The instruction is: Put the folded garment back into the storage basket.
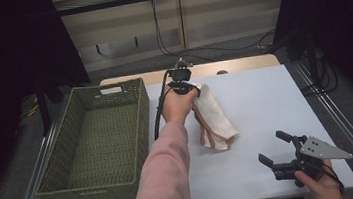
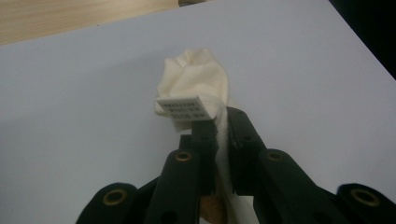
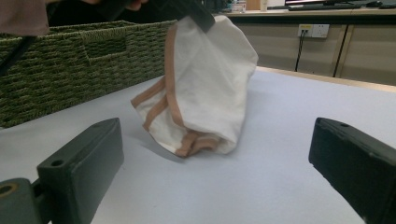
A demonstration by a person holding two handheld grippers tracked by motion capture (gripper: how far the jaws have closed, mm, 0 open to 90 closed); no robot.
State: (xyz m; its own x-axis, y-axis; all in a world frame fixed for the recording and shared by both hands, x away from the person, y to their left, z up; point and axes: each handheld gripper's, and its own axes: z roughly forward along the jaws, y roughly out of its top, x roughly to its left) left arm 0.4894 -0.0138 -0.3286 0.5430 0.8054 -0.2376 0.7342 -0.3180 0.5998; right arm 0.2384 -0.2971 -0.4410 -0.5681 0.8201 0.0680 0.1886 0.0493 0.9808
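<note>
A cream cloth with tan trim (image 1: 212, 118) hangs over the white table (image 1: 255, 100), its lower end resting on the surface. My left gripper (image 1: 189, 89) is shut on the cloth's top. In the left gripper view the jaws pinch the fabric (image 2: 196, 77) beside a small printed label (image 2: 183, 108), and the left gripper (image 2: 223, 128) points down at the table. From the right gripper view the cloth (image 3: 205, 88) dangles ahead, its bottom folds on the table. My right gripper (image 1: 272, 149) stands open near the table's front right, held in a hand, with nothing between its jaws.
A green woven basket (image 1: 81, 140) with nothing in it sits at the table's left, also seen as a basket wall (image 3: 70, 70) behind the cloth. Cables trail over the floor beyond the table's far edge. A pink sleeve (image 1: 166, 181) reaches in from the bottom.
</note>
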